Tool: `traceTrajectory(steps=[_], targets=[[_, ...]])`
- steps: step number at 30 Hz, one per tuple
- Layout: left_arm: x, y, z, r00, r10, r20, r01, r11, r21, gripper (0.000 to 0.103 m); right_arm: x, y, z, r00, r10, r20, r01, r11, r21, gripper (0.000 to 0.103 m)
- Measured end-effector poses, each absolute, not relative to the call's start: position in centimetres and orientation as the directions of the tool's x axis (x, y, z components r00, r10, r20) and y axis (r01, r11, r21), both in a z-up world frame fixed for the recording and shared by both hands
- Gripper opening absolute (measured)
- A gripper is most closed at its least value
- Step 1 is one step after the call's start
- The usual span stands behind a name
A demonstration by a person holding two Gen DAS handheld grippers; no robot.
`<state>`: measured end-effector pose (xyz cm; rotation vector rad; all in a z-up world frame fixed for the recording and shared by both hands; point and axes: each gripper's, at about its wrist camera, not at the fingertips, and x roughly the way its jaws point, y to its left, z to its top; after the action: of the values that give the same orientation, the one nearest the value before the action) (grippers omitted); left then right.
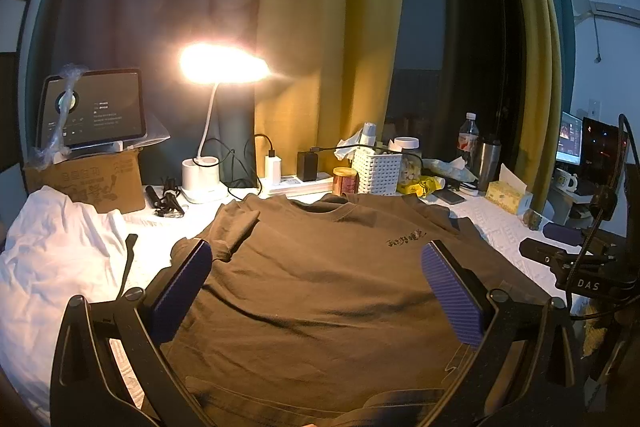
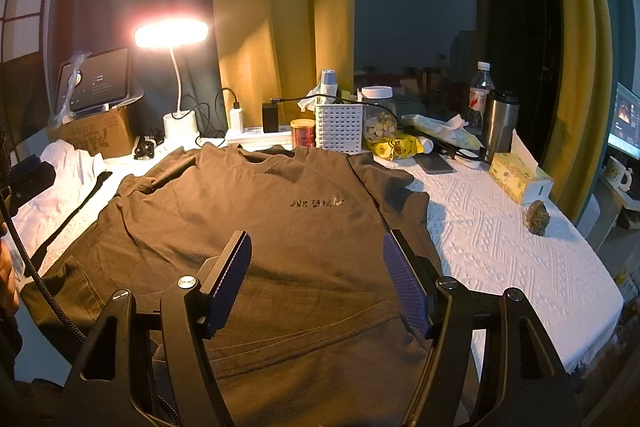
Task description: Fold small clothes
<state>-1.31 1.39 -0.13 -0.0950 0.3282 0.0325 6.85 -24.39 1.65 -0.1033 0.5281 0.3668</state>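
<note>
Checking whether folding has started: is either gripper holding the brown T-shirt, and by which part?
Nothing is held. The left gripper and right gripper hover open above the brown T-shirt.

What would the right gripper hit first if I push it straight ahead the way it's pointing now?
Most likely the brown T-shirt: the right gripper is open, empty and angled down over the shirt's front, so its fingers should meet the cloth below the printed text. How high it sits above the cloth is unclear.
</note>
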Motion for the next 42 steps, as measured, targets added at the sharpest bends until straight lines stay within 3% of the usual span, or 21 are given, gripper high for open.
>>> traceTrajectory(steps=[42], targets=[[0.7, 2.1, -0.5, 0.93, -0.008, -0.367, -0.046, 0.989, -0.138, 0.102, 7.6, -25.0, 0.9, 0.794, 0.313, -0.52, -0.364, 0.931, 0.005, 0.072]])
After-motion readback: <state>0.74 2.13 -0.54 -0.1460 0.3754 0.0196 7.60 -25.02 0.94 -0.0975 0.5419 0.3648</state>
